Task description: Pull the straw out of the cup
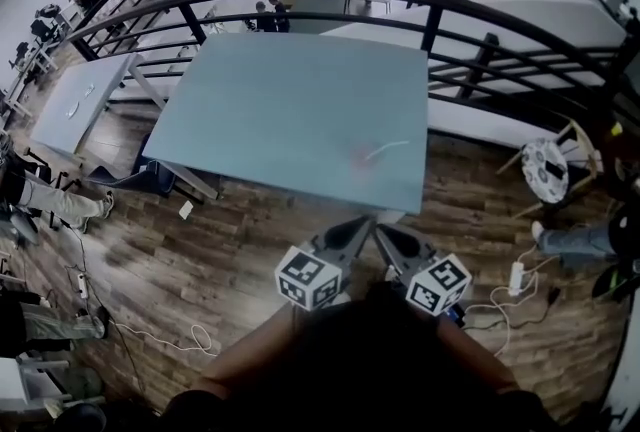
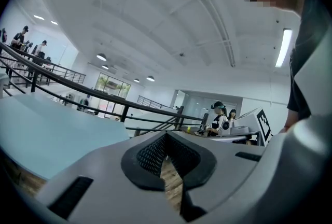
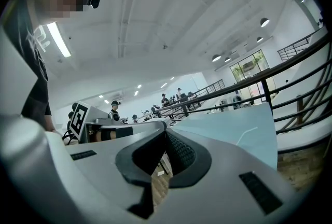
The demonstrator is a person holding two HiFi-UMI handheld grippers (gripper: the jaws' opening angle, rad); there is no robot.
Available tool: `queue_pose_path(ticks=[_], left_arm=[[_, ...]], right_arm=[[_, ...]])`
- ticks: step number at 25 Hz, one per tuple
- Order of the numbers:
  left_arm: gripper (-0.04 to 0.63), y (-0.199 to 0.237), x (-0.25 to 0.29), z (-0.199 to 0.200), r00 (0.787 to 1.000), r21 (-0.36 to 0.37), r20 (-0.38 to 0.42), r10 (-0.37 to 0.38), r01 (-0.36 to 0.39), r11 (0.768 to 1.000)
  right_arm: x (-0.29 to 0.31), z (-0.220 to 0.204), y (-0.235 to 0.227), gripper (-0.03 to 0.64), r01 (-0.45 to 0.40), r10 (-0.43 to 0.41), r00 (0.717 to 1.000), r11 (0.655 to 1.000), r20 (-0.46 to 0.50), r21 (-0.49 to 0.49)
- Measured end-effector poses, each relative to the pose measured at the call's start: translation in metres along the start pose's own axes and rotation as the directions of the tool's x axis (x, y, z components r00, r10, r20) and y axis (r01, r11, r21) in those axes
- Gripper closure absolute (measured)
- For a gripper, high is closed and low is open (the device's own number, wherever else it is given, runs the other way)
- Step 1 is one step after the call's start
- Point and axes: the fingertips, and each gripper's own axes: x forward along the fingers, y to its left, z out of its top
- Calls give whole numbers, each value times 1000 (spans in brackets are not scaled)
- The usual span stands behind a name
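Straw (image 1: 386,149) is our prize, and we're nowhere near it yet. Widest first: the pale blue surface (image 1: 270,100) fills the middle of the head view, bare apart from the target. Below its near edge we hold both claws over the wooden floor (image 1: 200,250), close to our body. The left claw (image 1: 352,232) is clenched, pads meeting at the tips with nothing between them, and the right claw (image 1: 392,240) is clenched and empty just the same. Then the cup (image 1: 361,158), a faint reddish blur close to the near edge, toward the right corner, with the thin white straw leaning out of it to the right. Risks from here, as we judge it: that cup looks light, so a sideways tug could tip or drag it. And a claw that isn't opened before it arrives could knock the straw aside instead of gripping it.
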Motion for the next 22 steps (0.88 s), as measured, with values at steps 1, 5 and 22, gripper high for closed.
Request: queue_pose_path(ticks=[1, 5, 22], left_arm=[[584, 1, 3, 0, 1000, 0, -1, -2, 2, 1000], [584, 5, 10, 4, 1000, 0, 1, 7, -7, 1000], [584, 34, 68, 21, 996, -11, 12, 92, -92, 996]], right_arm=[[1, 0, -4, 604, 0, 0, 1000, 1000, -3, 2], [8, 4, -14, 604, -12, 12, 1000, 1000, -9, 11], [29, 30, -71, 604, -94, 95, 995, 995, -42, 10]])
